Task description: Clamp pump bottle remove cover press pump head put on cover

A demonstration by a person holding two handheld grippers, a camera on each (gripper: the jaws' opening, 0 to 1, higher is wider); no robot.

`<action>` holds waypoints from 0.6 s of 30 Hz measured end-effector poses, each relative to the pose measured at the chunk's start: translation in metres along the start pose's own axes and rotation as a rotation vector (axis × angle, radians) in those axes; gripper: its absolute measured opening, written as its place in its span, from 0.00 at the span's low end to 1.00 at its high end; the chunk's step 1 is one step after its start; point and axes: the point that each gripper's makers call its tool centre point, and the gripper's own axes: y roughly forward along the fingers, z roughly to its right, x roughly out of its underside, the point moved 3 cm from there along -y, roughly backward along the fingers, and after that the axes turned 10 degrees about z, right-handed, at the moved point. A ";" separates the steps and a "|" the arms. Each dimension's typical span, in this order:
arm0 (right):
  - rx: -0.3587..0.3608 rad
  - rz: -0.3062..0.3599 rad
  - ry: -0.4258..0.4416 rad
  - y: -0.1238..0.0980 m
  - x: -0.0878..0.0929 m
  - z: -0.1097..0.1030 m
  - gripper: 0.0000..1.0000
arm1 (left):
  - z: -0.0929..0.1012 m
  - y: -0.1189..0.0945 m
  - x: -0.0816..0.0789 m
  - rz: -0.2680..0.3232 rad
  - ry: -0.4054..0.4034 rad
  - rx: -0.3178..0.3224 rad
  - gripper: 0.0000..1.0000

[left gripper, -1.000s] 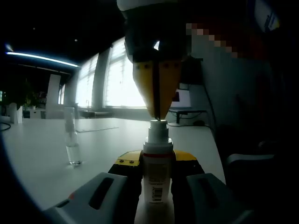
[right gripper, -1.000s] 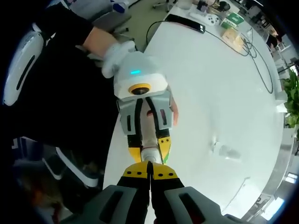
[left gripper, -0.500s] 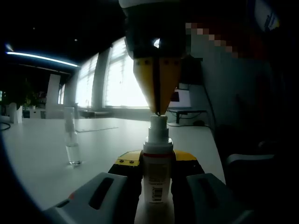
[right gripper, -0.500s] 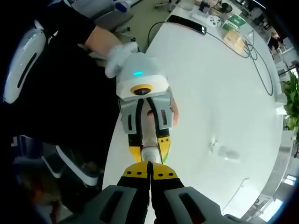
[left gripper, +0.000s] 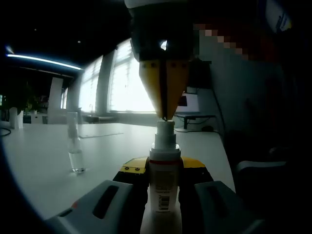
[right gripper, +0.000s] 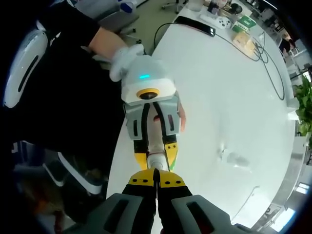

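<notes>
Pump bottle [left gripper: 163,183] is standing upright between the jaws of the left tool [left gripper: 163,195], which is clenching it around the body, label and barcode facing the camera. Pump head [left gripper: 165,130] is bare; the clear cover [left gripper: 74,146] is sitting upright on the white desk [left gripper: 44,161], well apart to the left in the left gripper view. Right tool [left gripper: 164,105] is coming at the head from above, jaws pressed together with nothing between them, tips touching or just above the top of the head. In the right gripper view the same tips [right gripper: 156,184] are sitting right at the bottle's top [right gripper: 156,161].

Judging the step: pressing the pump head. Next move calls for a straight push down along the bottle's axis, then fetching the cover.

Hard to make out: whether the head is depressed at all; backlit windows leave the near side dim, and the bottle's base is cut off
</notes>
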 end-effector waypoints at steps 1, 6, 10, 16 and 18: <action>0.000 0.000 -0.002 0.000 0.000 0.000 0.00 | 0.000 0.000 0.000 0.000 0.000 0.000 0.14; 0.001 0.003 -0.002 0.000 0.000 0.000 0.00 | 0.001 0.000 0.000 0.000 0.000 0.000 0.14; 0.001 0.003 0.001 0.000 0.000 0.000 0.00 | 0.000 0.000 0.001 0.000 0.000 0.000 0.14; 0.000 -0.005 0.005 0.000 0.000 0.000 0.00 | 0.000 0.000 0.000 0.000 0.001 0.000 0.14; 0.001 -0.011 0.009 0.000 0.000 0.000 0.00 | 0.000 0.000 0.000 0.000 0.001 -0.001 0.14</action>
